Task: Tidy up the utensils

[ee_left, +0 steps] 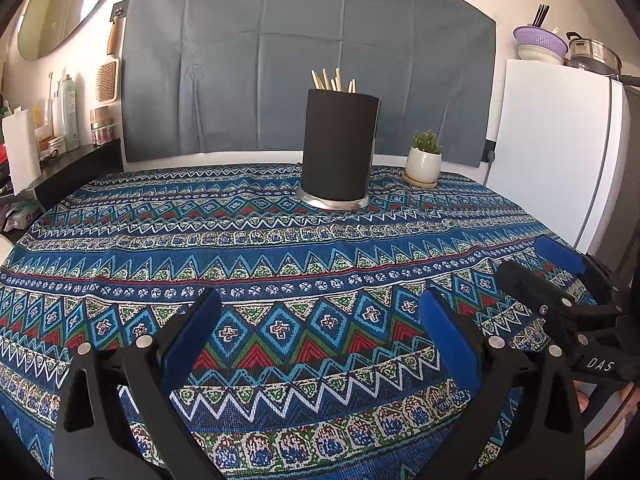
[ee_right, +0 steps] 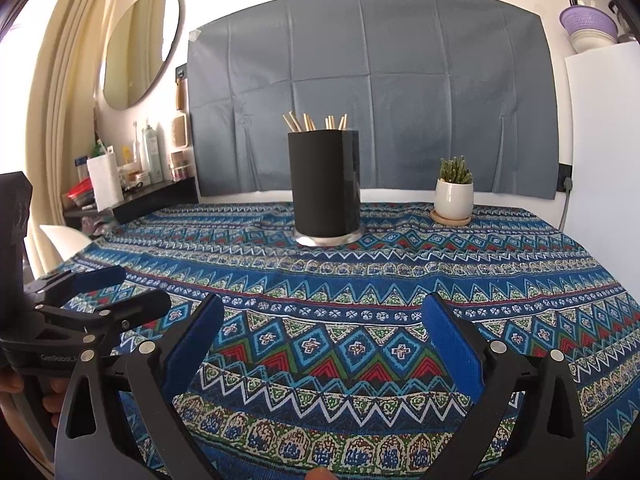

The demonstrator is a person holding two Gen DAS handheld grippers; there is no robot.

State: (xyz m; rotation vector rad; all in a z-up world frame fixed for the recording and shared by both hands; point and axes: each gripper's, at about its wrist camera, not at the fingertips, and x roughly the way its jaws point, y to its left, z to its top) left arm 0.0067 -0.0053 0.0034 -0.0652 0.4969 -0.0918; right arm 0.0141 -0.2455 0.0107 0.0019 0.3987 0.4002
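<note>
A black cylindrical utensil holder [ee_left: 339, 148] on a metal base stands at the far middle of the patterned table; it also shows in the right wrist view [ee_right: 325, 184]. Several wooden chopstick ends [ee_left: 332, 79] stick out of its top, also in the right wrist view [ee_right: 316, 122]. My left gripper [ee_left: 320, 308] is open and empty, low over the near cloth. My right gripper [ee_right: 322, 312] is open and empty beside it. The right gripper shows at the right edge of the left wrist view [ee_left: 538, 260], and the left gripper at the left edge of the right wrist view [ee_right: 136, 290].
A small cactus in a white pot [ee_left: 423, 160] on a wooden saucer stands right of the holder. A white fridge [ee_left: 552, 152] stands at the table's right. A dark shelf with bottles and jars [ee_right: 132, 176] is at the left. A grey cloth hangs on the wall behind.
</note>
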